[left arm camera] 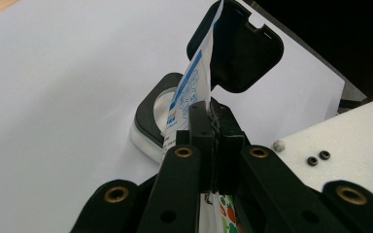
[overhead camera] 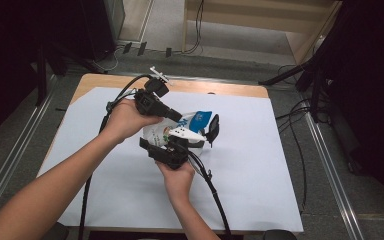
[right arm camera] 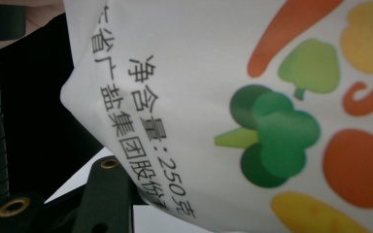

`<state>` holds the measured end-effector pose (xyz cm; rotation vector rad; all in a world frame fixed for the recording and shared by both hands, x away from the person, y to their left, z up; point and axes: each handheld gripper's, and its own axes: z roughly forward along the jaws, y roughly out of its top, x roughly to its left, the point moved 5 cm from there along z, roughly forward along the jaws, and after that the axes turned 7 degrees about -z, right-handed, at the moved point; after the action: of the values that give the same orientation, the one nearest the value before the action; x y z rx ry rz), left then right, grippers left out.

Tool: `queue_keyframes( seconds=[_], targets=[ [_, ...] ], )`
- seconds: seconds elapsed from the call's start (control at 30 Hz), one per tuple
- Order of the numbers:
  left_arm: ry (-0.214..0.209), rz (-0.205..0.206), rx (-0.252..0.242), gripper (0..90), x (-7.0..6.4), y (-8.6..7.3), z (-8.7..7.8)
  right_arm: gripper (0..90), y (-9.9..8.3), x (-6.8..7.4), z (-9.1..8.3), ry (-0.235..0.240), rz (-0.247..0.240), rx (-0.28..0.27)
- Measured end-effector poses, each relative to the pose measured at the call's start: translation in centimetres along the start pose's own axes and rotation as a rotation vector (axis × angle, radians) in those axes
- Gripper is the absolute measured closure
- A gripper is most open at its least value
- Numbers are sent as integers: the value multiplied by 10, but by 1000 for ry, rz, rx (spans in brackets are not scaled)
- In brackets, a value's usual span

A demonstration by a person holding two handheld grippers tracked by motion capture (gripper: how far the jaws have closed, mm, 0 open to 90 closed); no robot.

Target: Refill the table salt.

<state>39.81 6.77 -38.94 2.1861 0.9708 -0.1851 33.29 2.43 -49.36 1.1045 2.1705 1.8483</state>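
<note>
My left gripper has its fingers pinched on the salt pouch's blue top edge, above the bench. I cannot tell how my right gripper's fingers stand; the pouch lies against them.

the setting reads as a lab or recording studio rather than a home. a small wooden table stands covered by a plain white sheet, on a grey carpeted floor. metal floor rails run along both sides of the table. loose black cables trail across the floor, and black stand legs rest at the right. dark curtains or panels close off both sides. a pale wooden bench-like structure stands behind.
</note>
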Motion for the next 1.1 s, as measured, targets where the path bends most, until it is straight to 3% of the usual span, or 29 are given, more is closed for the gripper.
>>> queue_keyframes(
  seconds=[0.3, 0.53, 0.87, 1.1],
  targets=[
    [0, -1, -3, 900, 1, -1, -2, 520, -1, -1, 0, -14, -30, 16],
    [7, 2, 11, 900, 1, -1, 1, 521, -1, -1, 1, 6, -1, 9],
    [2, -7, 8, 900, 1, -2, 1, 520, -3, -2, 1, -14, -29, 23],
    [6, 4, 15, 900, 0, -1, 0, 520, -2, -2, 2, 3, -10, 1]
  ],
)
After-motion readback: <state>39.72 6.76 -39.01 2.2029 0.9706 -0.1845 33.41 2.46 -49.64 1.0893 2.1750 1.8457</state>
